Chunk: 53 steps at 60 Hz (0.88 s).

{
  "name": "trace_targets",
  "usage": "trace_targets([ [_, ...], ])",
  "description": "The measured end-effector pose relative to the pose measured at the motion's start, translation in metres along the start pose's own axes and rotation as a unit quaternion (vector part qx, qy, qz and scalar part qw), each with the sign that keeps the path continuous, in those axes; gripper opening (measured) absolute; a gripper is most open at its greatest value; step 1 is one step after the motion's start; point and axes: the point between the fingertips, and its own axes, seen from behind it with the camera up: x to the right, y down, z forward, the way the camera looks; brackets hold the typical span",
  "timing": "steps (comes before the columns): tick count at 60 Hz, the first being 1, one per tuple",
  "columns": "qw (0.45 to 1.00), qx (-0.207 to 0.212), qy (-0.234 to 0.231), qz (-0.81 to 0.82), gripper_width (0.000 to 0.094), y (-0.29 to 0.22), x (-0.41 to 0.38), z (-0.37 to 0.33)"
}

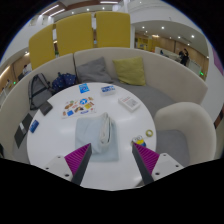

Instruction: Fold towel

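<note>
A pale grey-white towel (pixel 97 130) lies bunched in a small heap on the round white table (pixel 60 135), just ahead of my fingers and a little toward the left one. My gripper (pixel 111 160) is held above the table's near part. Its two fingers, with magenta pads (pixel 78 157), stand wide apart with only bare table between them. Nothing is in the gripper.
Coloured cards (pixel 77 107), a white box (pixel 130 102), a blue item (pixel 34 126) and a small tape roll (pixel 149 134) lie on the table. A white chair (pixel 185 128) stands at the right. A curved sofa with a yellow cushion (pixel 128 70) lies beyond.
</note>
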Motion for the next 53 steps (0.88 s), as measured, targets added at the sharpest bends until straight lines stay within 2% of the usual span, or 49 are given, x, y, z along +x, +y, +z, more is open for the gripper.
trace_targets([
  [9,1.0,-0.021,-0.002,-0.001,0.0868,0.022,-0.002,-0.111],
  [22,1.0,-0.005,0.001,-0.001,0.0872,0.031,-0.007,-0.221],
  [33,1.0,0.014,-0.002,0.003,0.0866,0.03,-0.013,-0.247],
  [43,1.0,0.009,0.005,0.003,0.0871,0.031,-0.011,-0.246],
  [53,1.0,0.01,-0.012,0.004,0.0868,0.036,-0.023,-0.247],
])
